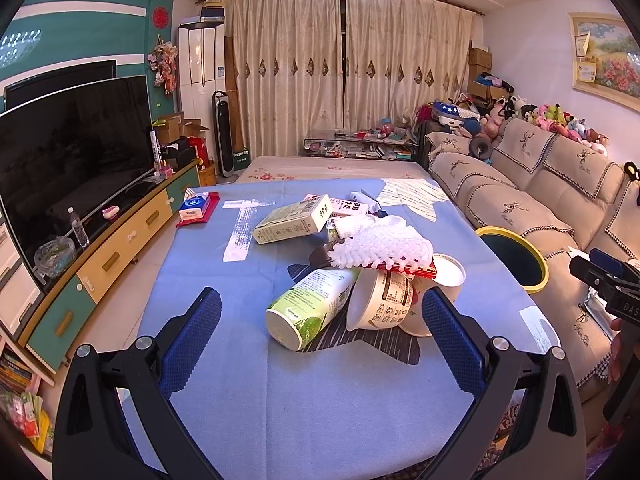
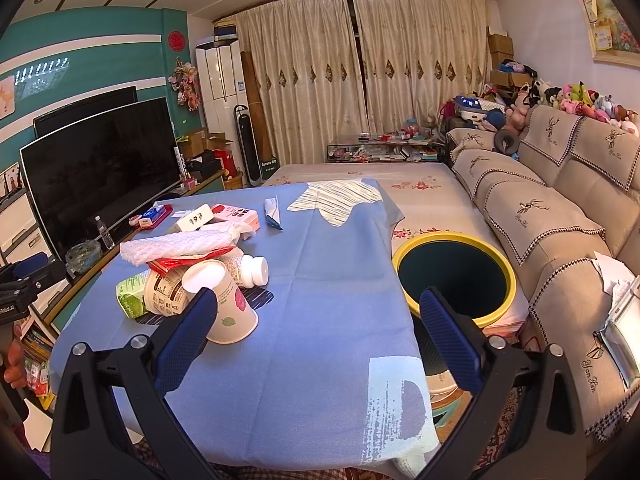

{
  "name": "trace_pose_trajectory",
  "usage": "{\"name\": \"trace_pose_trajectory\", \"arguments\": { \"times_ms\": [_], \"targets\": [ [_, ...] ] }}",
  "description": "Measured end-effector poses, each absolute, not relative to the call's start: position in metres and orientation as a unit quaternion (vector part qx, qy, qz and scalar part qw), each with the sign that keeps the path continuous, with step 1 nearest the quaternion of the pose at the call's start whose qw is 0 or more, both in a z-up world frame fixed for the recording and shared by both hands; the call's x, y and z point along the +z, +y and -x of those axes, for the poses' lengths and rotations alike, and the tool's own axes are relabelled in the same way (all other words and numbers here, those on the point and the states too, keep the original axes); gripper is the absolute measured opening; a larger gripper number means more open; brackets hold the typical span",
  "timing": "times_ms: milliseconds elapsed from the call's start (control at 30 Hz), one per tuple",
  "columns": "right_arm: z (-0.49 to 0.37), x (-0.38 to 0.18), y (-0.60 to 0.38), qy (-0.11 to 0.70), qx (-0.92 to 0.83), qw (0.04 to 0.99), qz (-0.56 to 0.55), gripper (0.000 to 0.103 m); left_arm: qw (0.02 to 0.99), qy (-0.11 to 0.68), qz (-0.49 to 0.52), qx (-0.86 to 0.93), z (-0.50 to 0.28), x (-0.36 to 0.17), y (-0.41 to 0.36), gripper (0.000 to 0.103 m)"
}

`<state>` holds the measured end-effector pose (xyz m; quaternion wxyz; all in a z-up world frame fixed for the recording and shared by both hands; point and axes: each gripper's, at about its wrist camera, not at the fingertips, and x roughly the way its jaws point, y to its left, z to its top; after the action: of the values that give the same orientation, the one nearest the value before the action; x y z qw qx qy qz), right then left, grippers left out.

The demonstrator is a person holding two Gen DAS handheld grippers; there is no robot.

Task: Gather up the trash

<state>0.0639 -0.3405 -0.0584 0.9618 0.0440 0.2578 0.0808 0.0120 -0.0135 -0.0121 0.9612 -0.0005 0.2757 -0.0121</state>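
now both grippers hang over the blue table (image 1: 280, 400) with jaws wide apart and holding nothing: the left gripper (image 1: 320, 320) faces the trash pile (image 1: 352, 272) of cups, cartons and foam wrap, the right gripper (image 2: 320, 320) sits nearer the yellow-rimmed bin (image 2: 456, 276) beside the table's right edge.

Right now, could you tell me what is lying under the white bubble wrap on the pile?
Beneath the white bubble wrap a red wrapper shows, resting on a tipped cup. Anything else under it is covered.
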Motion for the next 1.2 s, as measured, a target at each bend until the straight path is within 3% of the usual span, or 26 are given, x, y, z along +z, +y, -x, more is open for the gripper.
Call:
{"name": "trace_pose_trajectory", "arguments": {
  "times_ms": [1200],
  "targets": [
    [-0.075, -0.074, -0.338, 0.281, 0.091, 0.954, -0.045, 0.096, 0.957, 0.291, 0.006, -0.015, -0.021, -0.025, -0.014, 0.099]
  ]
}}
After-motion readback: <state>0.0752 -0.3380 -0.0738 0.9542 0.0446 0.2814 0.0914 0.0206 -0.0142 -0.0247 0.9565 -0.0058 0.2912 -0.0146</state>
